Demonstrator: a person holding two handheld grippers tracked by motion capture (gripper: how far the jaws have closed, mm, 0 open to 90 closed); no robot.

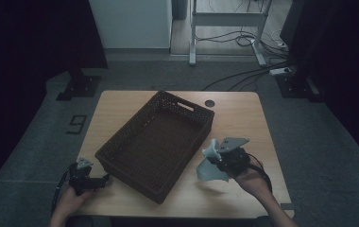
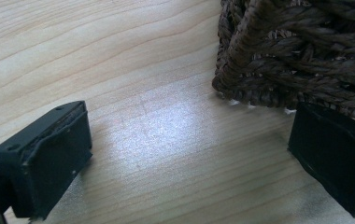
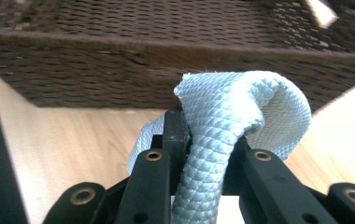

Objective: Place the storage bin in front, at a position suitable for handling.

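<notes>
Hanging pinched in the right gripper (image 1: 217, 154), the pale cloth (image 1: 209, 169) is dangling beside the basket (image 1: 121, 156); left gripper (image 1: 103, 178) jaws are standing apart.

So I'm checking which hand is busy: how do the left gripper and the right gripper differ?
The left gripper has its jaws wide apart with nothing between them; the right gripper is shut on a light blue cloth. The left gripper sits low on the table by the wicker basket's near corner; the right gripper is raised beside its long side. Both are black and hand-held.
</notes>
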